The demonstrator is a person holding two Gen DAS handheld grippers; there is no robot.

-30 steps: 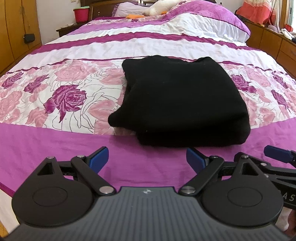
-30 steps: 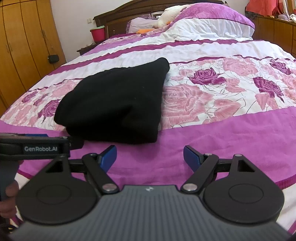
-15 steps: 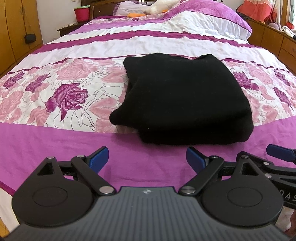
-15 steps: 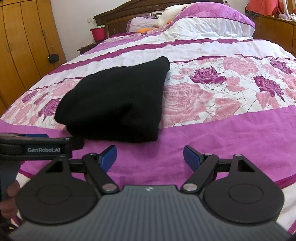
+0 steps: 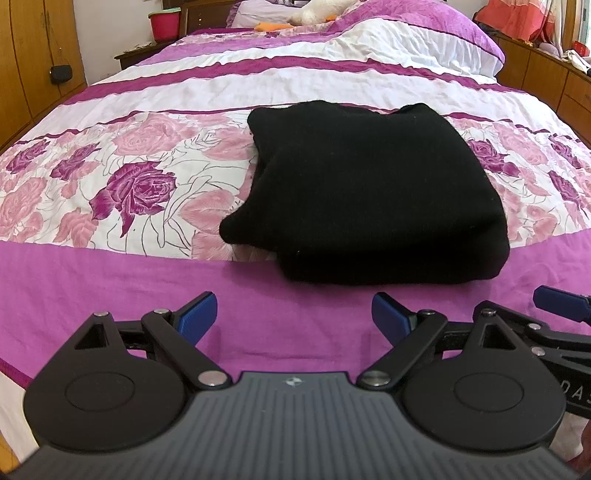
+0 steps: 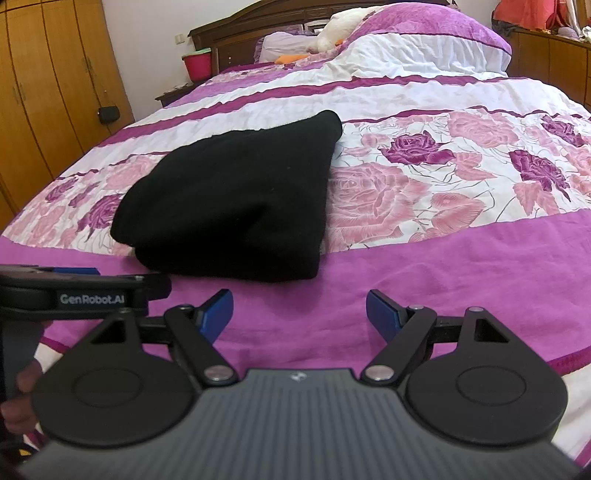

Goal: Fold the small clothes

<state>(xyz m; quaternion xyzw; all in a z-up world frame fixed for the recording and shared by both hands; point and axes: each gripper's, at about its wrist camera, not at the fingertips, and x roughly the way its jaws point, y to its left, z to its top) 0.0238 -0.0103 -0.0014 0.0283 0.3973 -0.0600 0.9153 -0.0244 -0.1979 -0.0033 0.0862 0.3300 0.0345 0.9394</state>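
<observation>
A black knitted garment (image 5: 369, 192) lies folded into a thick rectangle on the bed's floral cover, seen left of centre in the right wrist view (image 6: 236, 206). My left gripper (image 5: 291, 315) hovers over the purple band just short of the garment's near edge, open, with nothing between its blue pads. My right gripper (image 6: 299, 312) stands open beside it, a little right of the garment's near corner, also empty. Part of the right gripper (image 5: 557, 299) shows at the right edge of the left wrist view. The left gripper's body (image 6: 74, 295) crosses the left side of the right wrist view.
The bed cover (image 5: 122, 184) has pink and purple roses and purple bands. Pillows and a white soft toy (image 6: 343, 26) lie at the headboard. A red bucket (image 6: 197, 64) stands on a nightstand, wooden wardrobes (image 6: 44, 85) line the left wall, and cabinets (image 5: 546, 74) run along the right.
</observation>
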